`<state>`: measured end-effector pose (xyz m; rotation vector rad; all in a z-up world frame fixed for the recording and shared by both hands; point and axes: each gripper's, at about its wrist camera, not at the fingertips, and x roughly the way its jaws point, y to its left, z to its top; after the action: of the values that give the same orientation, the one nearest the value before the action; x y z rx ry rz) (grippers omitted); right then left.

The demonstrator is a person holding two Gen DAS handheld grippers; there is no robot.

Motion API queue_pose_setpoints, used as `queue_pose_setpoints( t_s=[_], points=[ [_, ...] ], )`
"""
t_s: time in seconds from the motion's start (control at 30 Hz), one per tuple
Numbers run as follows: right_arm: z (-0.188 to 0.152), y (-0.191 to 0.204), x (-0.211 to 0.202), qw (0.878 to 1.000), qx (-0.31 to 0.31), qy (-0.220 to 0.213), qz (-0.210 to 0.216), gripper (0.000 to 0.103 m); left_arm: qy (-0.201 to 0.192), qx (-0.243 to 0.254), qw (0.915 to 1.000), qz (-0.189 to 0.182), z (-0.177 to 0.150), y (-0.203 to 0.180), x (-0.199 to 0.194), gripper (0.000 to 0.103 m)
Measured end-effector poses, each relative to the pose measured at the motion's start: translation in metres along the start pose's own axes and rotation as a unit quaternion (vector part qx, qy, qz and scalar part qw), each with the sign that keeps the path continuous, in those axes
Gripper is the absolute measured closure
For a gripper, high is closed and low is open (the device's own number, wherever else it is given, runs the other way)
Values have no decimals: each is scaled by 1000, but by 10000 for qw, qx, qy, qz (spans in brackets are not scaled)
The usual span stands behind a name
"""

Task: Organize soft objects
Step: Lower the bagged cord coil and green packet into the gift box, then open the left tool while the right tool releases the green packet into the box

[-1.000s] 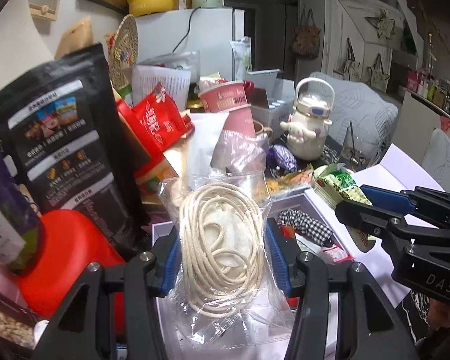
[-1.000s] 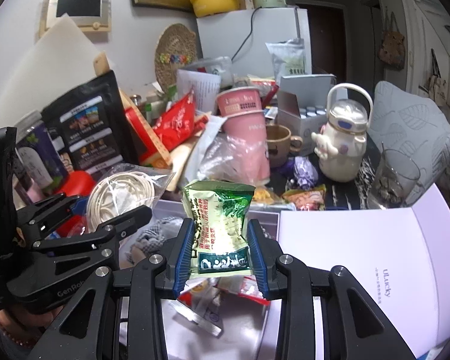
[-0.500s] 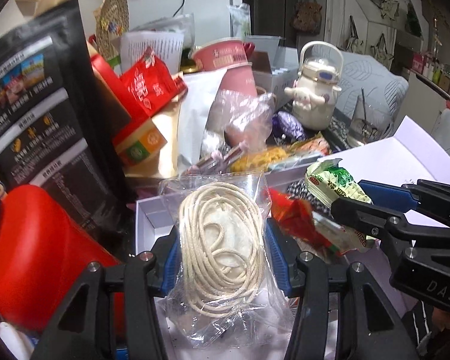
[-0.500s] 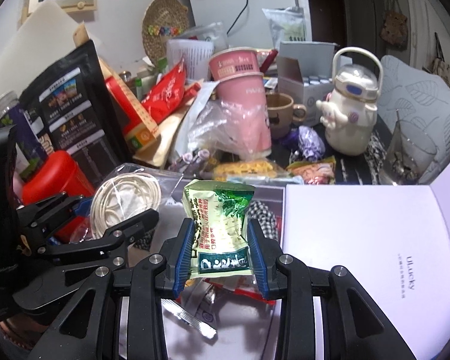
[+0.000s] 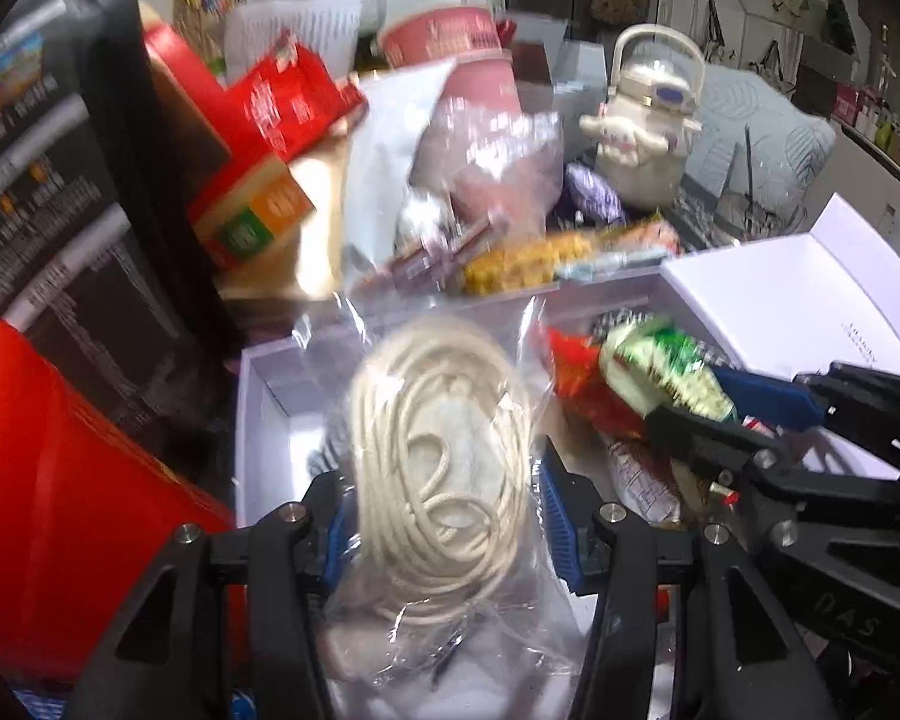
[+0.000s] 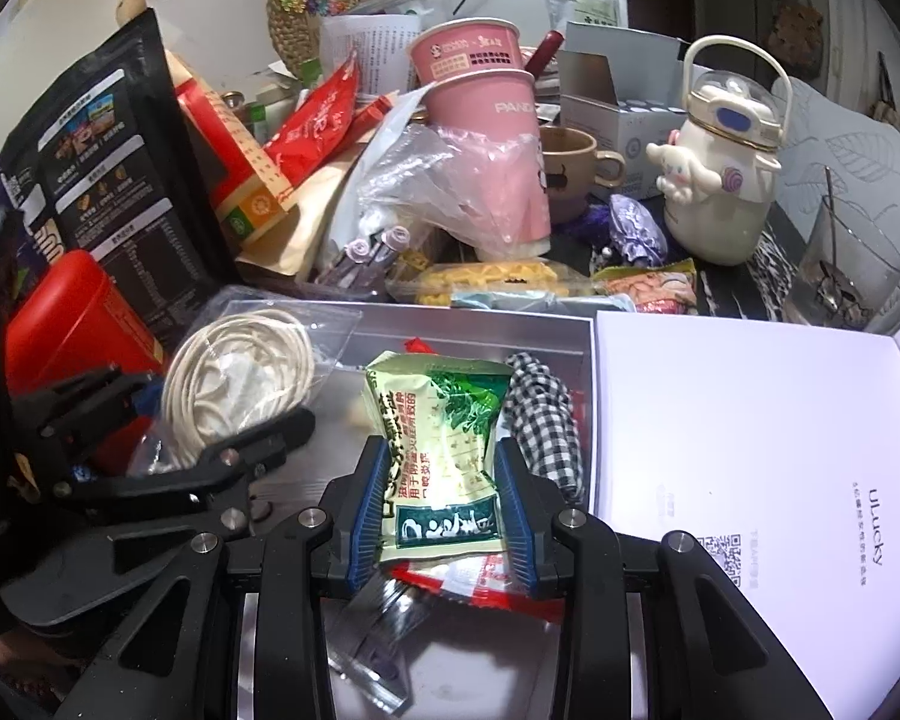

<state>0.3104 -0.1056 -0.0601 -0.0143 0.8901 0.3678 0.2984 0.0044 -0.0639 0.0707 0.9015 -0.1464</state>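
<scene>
Our left gripper [image 5: 444, 531] jaws pinch the coiled cream cord in its clear plastic bag [image 5: 444, 456]; our right gripper [image 6: 444, 504] jaws pinch the green crinkly snack packet [image 6: 444, 450]. Both look light, limp and slippery, best gripped mid-body.

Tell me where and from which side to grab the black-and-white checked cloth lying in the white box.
Grip the checked cloth at its bunched upper end, coming straight down from above. It lies crumpled along the white box's right wall, leaving no room from that side, and the green packet held in the right gripper covers its left edge. Soft folds should pinch easily there.
</scene>
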Motion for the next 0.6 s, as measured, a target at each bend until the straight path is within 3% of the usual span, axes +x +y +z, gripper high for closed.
queue_pose_setpoints(
  t_s=[0.47,0.6],
  points=[
    [2,-1,-4,9998,-18,210,-60,63,149,-56,9998,132,2,-2,5,52],
    [2,0,-12,9999,-32,157,-41,51,148,-81,9997,202,3,-4,2,52]
  ],
)
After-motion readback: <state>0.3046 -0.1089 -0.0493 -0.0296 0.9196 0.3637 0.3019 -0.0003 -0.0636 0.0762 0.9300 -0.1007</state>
